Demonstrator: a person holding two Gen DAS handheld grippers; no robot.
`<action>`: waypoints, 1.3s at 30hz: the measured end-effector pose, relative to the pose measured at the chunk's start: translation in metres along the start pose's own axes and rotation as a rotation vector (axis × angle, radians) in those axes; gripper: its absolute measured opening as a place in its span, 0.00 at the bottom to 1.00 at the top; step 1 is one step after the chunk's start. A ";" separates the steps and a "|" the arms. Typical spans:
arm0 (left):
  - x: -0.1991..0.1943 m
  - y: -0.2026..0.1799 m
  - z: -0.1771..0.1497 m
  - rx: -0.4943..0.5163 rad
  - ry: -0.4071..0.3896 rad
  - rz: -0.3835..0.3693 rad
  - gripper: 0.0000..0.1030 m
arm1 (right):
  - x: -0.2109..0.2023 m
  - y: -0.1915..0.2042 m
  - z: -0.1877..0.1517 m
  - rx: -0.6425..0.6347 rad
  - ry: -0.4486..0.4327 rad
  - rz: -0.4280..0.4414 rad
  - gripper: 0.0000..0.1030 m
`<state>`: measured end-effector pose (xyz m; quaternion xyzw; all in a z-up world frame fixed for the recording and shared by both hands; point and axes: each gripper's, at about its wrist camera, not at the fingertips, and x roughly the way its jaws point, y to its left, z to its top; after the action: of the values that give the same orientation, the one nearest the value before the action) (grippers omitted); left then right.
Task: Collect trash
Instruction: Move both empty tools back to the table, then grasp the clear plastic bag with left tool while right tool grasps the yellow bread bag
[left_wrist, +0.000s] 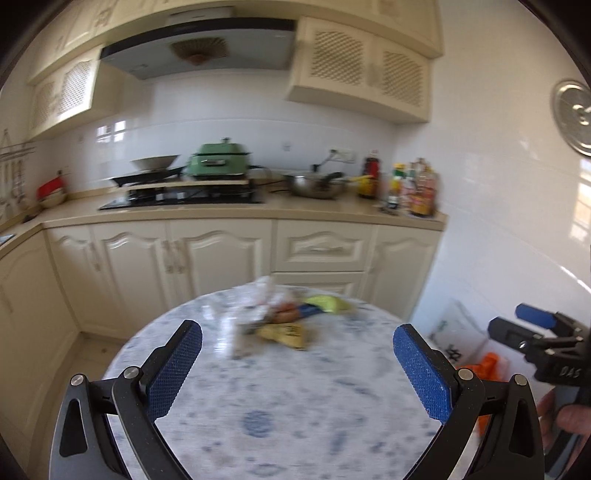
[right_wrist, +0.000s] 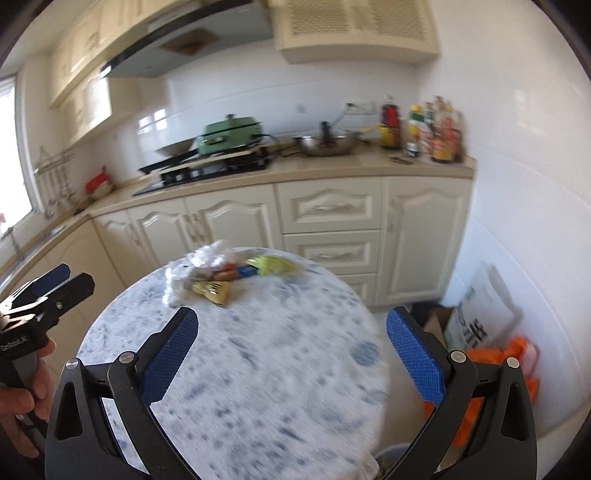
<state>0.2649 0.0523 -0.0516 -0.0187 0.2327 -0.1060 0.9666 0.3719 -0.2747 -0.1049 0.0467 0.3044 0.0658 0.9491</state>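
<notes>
A pile of trash lies at the far side of a round blue-speckled white table: crumpled white plastic, a yellow wrapper, a green wrapper and an orange-blue piece. It also shows in the right wrist view. My left gripper is open and empty, above the near part of the table. My right gripper is open and empty, above the table's right half. Each gripper shows at the edge of the other's view: the right one, the left one.
Cream cabinets and a counter with a stove, green pot, steel bowl and bottles run behind the table. Cardboard and orange bags lie on the floor at the right wall. A bin rim shows under the table edge.
</notes>
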 end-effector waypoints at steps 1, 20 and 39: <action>0.003 0.005 -0.001 -0.007 0.005 0.016 0.99 | 0.008 0.007 0.003 -0.011 0.005 0.012 1.00; 0.203 0.058 0.039 0.057 0.253 0.124 0.99 | 0.212 0.073 0.000 -0.216 0.290 0.212 1.00; 0.325 0.104 0.048 -0.065 0.402 -0.007 0.14 | 0.290 0.114 -0.020 -0.363 0.388 0.334 0.42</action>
<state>0.5899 0.0839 -0.1624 -0.0293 0.4244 -0.1032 0.8991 0.5826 -0.1172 -0.2721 -0.0878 0.4513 0.2816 0.8422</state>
